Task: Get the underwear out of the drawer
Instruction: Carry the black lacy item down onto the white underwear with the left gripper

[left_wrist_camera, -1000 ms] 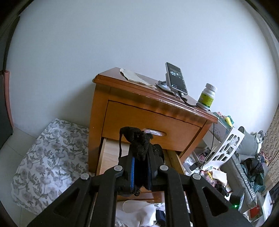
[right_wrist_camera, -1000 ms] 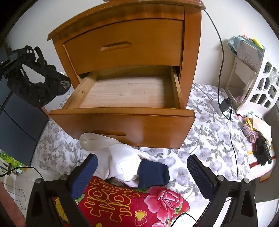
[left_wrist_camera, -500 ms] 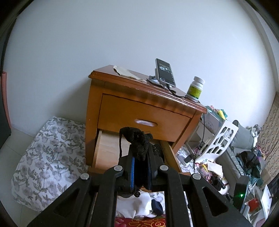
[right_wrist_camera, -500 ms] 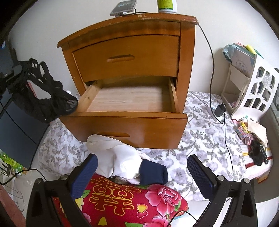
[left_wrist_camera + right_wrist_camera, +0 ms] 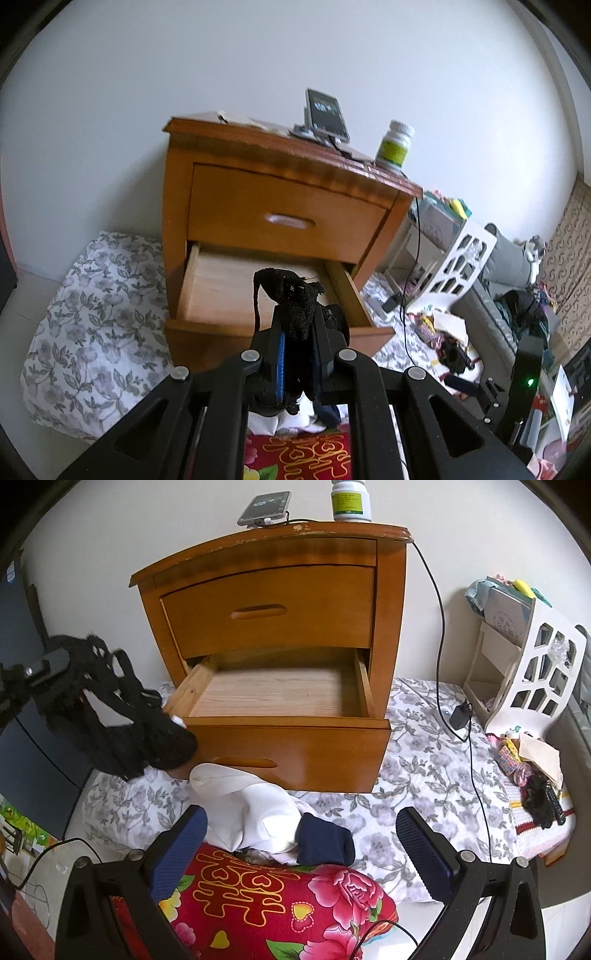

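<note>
Left wrist view: left gripper points down at a moderate tilt toward the orange-brown wooden two-drawer nightstand. Jaws nearly closed, blue pads pinching a bunch of black lacy underwear; fabric bulges up above the fingertips, one thin strap loops out to the left. Lower wooden drawer is pulled out, pale bare plank floor visible. Upper drawer closed, oval recessed handle. On top: dark phone on a stand, white-capped pill bottle with green label. Grey floral-print sheet lies on the floor beside the nightstand.

Right wrist view: right gripper is angled steeply down, jaws wide apart, nothing between the textured blue pads. Below it: red quilted cover with gold characters and pink flowers, white smooth garment, dark navy folded cloth touching it. Black underwear hangs at left, clear of the drawer, mesh and straps drooping from the left gripper. White cut-out plastic rack stands right of the nightstand.
</note>
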